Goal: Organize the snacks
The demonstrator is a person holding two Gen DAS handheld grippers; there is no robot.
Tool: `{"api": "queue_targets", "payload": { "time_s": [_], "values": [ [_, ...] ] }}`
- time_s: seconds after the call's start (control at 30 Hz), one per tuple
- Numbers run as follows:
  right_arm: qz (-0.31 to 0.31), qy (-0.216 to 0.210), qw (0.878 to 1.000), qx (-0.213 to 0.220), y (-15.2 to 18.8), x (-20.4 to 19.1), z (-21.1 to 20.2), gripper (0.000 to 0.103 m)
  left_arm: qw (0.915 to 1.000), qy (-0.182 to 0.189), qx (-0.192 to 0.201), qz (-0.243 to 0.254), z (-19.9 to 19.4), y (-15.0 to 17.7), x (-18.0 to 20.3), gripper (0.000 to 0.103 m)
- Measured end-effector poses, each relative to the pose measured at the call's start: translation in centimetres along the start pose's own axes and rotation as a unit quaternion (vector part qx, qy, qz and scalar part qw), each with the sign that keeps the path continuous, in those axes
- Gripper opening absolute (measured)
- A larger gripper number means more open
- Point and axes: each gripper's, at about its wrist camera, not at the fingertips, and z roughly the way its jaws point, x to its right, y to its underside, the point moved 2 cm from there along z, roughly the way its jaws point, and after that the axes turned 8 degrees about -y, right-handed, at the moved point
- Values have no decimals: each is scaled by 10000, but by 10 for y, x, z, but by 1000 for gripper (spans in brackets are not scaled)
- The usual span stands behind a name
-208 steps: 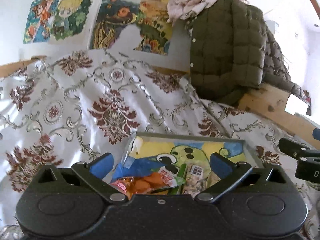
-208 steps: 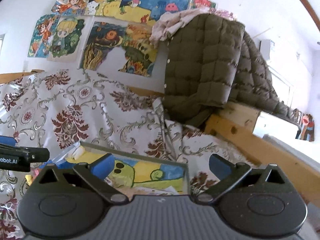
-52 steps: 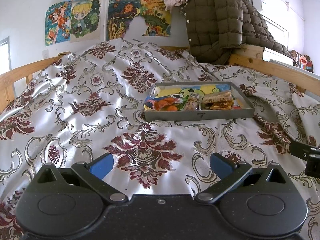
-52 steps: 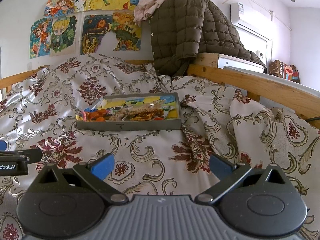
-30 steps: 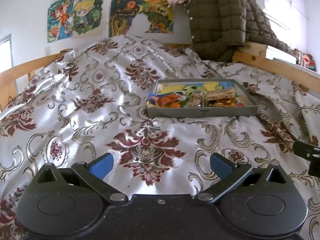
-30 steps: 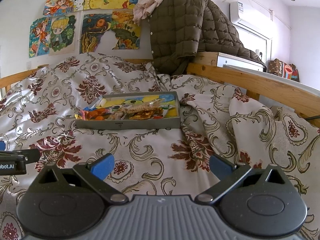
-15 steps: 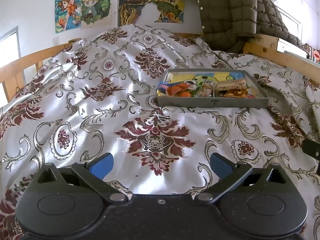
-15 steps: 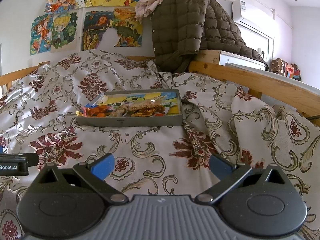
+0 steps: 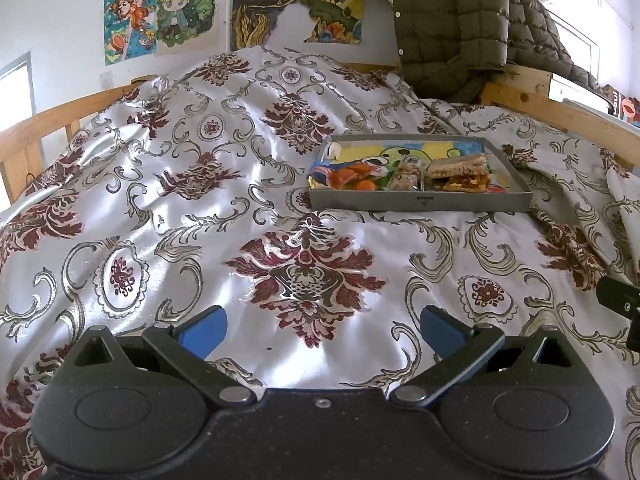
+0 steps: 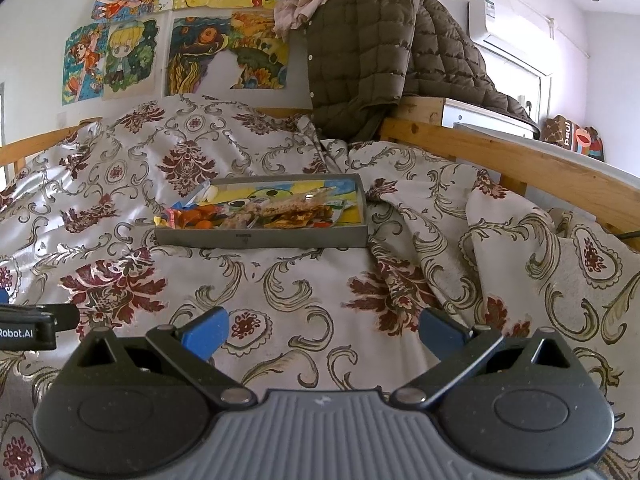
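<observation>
A grey tray (image 9: 420, 201) (image 10: 260, 237) with a cartoon lining sits on the patterned bedspread, well ahead of both grippers. Inside it lie an orange snack packet (image 9: 346, 173) (image 10: 196, 216), a small clear packet (image 9: 406, 170) and a brown sandwich-like snack (image 9: 460, 168) (image 10: 292, 208). My left gripper (image 9: 322, 326) is open over the bedspread with nothing between its blue pads. My right gripper (image 10: 324, 330) is open too and holds nothing. A part of the right gripper (image 9: 622, 304) shows at the left wrist view's right edge, and a part of the left gripper (image 10: 28, 326) at the right wrist view's left edge.
The bedspread (image 9: 200, 208) is rumpled into folds to the right of the tray (image 10: 440, 232). A wooden bed rail (image 10: 520, 164) runs along the right side and another (image 9: 44, 132) along the left. A brown quilted jacket (image 10: 380, 52) hangs over the headboard below wall posters (image 9: 184, 8).
Both grippers have drawn back from the tray, which was right under them 6.9 s ago and now lies far ahead. The left wrist view has swung left in the last second.
</observation>
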Motion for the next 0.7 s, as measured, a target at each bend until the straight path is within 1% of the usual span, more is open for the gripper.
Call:
{"api": "queue_targets", "payload": {
  "time_s": [0.7],
  "values": [
    [-34, -27, 10000, -69, 3, -2, 1, 103, 10000, 0, 7, 12, 0, 1, 0, 102]
  ]
}}
